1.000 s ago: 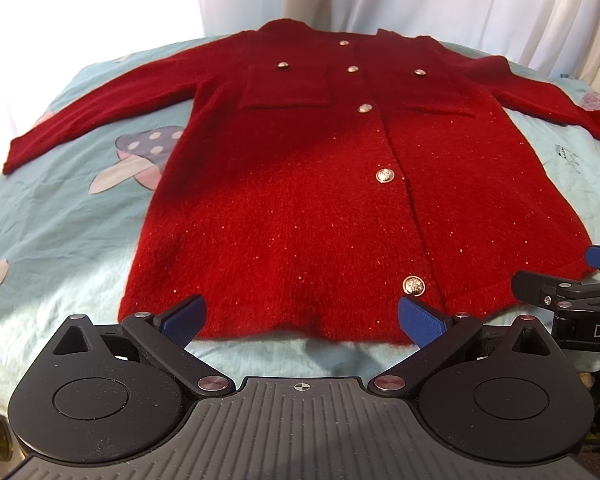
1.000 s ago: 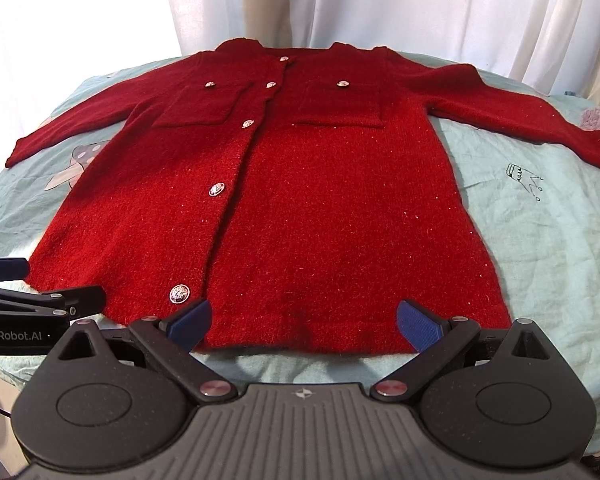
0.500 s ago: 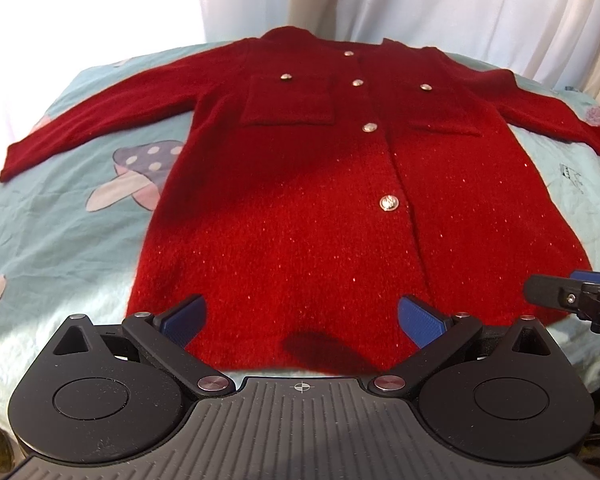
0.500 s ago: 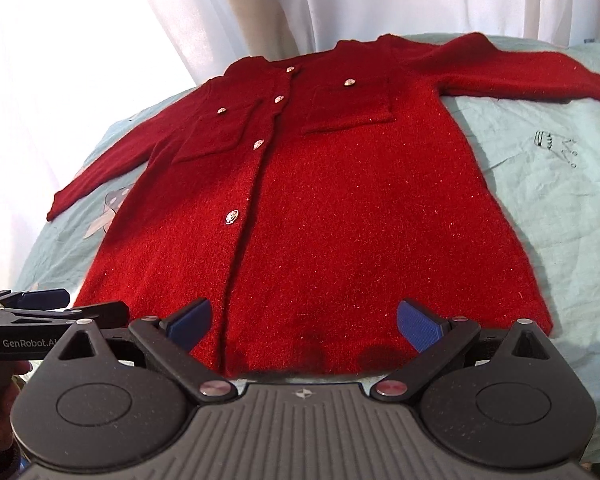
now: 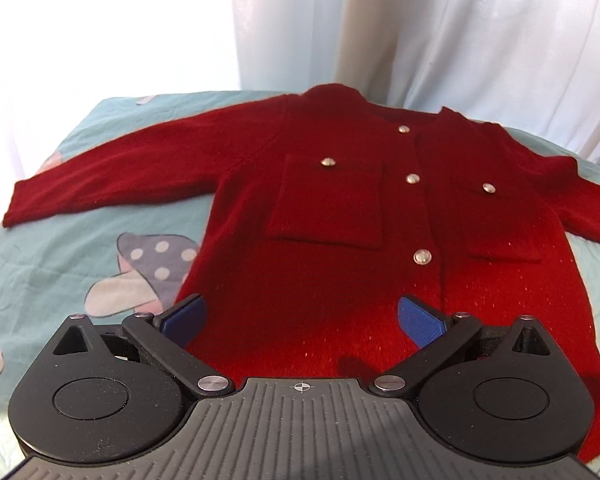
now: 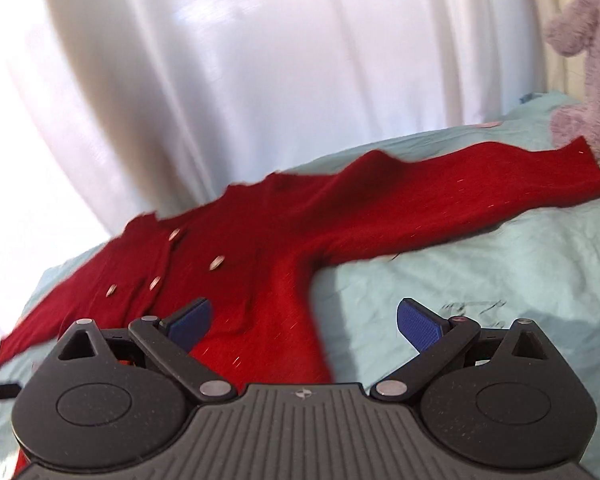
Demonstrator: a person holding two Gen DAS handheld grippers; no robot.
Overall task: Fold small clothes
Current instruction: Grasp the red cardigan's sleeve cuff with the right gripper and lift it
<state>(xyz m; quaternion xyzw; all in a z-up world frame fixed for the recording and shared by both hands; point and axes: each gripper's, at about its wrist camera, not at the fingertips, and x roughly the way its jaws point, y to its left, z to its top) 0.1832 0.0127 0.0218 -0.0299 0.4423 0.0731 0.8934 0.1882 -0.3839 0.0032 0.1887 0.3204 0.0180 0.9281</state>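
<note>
Both tools, left tool (image 5: pixel 302 316) and right tool (image 6: pixel 304 318), hover spread and empty over the red button-front cardigan (image 5: pixel 340 240) lying flat on the mushroom-print sheet (image 5: pixel 60 272), apparently approaching a first fold of its right sleeve (image 6: pixel 480 196), its hem hidden and the right view blurred.

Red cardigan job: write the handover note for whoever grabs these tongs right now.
Left tongs: open, empty, over the lower front of the red cardigan.
Right tongs: open, empty, aimed at the cardigan's right side, where body meets the right sleeve.
Cardigan: face up, buttoned and spread flat on the light blue sheet, both sleeves stretched out. The right cuff lies close to a plush toy.
Done: nothing folded.
Left: fold in both sleeves, then fold the body.
</note>
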